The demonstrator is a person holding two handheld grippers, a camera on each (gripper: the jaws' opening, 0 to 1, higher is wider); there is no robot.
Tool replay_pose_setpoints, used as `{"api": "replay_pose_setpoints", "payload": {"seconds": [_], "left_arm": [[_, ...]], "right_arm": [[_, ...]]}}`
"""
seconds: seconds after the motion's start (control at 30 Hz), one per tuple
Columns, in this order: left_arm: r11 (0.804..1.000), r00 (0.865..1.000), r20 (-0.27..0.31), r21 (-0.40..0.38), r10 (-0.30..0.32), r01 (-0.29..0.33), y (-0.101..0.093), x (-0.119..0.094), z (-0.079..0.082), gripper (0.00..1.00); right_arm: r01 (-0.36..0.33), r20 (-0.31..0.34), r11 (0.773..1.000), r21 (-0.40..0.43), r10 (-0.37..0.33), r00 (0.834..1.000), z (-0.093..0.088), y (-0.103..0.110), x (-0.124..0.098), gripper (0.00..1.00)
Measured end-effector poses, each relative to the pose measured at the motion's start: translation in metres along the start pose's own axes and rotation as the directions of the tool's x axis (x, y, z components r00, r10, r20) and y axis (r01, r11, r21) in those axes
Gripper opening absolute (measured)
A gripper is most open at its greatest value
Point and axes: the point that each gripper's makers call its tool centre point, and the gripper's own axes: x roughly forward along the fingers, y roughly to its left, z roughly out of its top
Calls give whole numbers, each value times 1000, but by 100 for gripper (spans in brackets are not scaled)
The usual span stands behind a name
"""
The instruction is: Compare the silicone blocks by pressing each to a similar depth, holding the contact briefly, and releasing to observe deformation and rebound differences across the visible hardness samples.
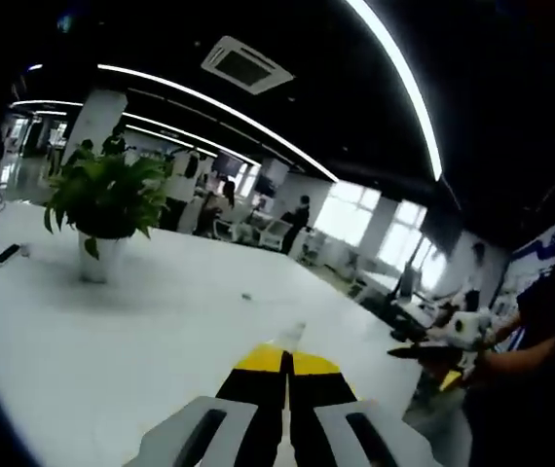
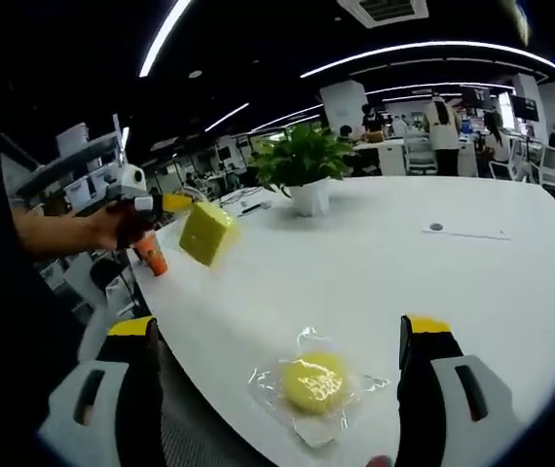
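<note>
A square yellow silicone block [image 2: 206, 233] shows tilted at the near-left edge of the white table [image 2: 375, 263]. It sits right beside the tip of my left gripper [image 2: 161, 204], which a hand holds. Whether they touch I cannot tell. In the left gripper view the left gripper [image 1: 287, 360] has its yellow-tipped jaws pressed together with nothing visible between them. A round yellow silicone piece [image 2: 314, 382] in a clear plastic bag lies on the table. My right gripper [image 2: 277, 326] is wide open, one jaw on each side of it. The right gripper [image 1: 433, 348] appears at the right, held by the person.
A potted green plant [image 1: 107, 204] [image 2: 302, 161] stands in a white pot further back on the table. A dark cable [image 1: 5, 255] lies near the far left edge. Desks, chairs and several people are in the office behind.
</note>
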Motion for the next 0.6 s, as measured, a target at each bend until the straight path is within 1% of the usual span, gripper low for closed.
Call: {"api": "replay_pose_setpoints", "payload": {"seconds": [0.07,0.17,0.2,0.23,0.27,0.33,0.37,0.4,0.43,0.47,0.5,0.53,0.6], "left_arm": [[1000,1000,2,7,-14,14,-5,0,3,0],[999,999,10,12,-33,33,-11,-2,8,0],[999,999,13,15,-45,45,-14,-2,10,0],[998,998,18,15,-57,57,-18,-3,13,0],[998,998,22,20,-59,59,-20,-4,16,0],[997,997,28,32,-70,69,-24,-4,23,0],[995,995,33,44,-95,94,-32,-4,28,0],[993,994,33,55,-108,106,-36,-3,30,0],[992,993,28,62,-114,112,-40,-2,33,0],[990,992,26,71,-120,118,-43,-1,35,0],[989,992,24,81,-126,124,-46,0,37,0],[987,991,23,92,-132,130,-50,1,41,0],[985,989,30,99,-147,144,-56,3,46,0]], "right_arm": [[-25,17,999,20,24,1000,6,7,5,96],[-45,60,999,-7,46,997,18,13,9,96],[-47,61,999,-17,47,997,21,14,10,96],[-55,53,998,-24,56,997,24,16,12,96],[-64,29,998,-18,65,997,25,17,14,96],[-78,-42,997,-15,77,996,24,19,17,96],[-89,-25,995,-46,88,996,30,21,19,96],[-97,-11,992,-86,96,995,35,22,20,96],[-102,-7,990,-94,102,995,39,24,21,96],[-109,-8,990,-84,109,994,43,26,22,96],[-121,-6,989,-85,121,993,46,29,23,93],[-137,12,986,-98,139,990,53,32,24,90],[-150,33,983,-103,154,988,62,36,26,89]]}}
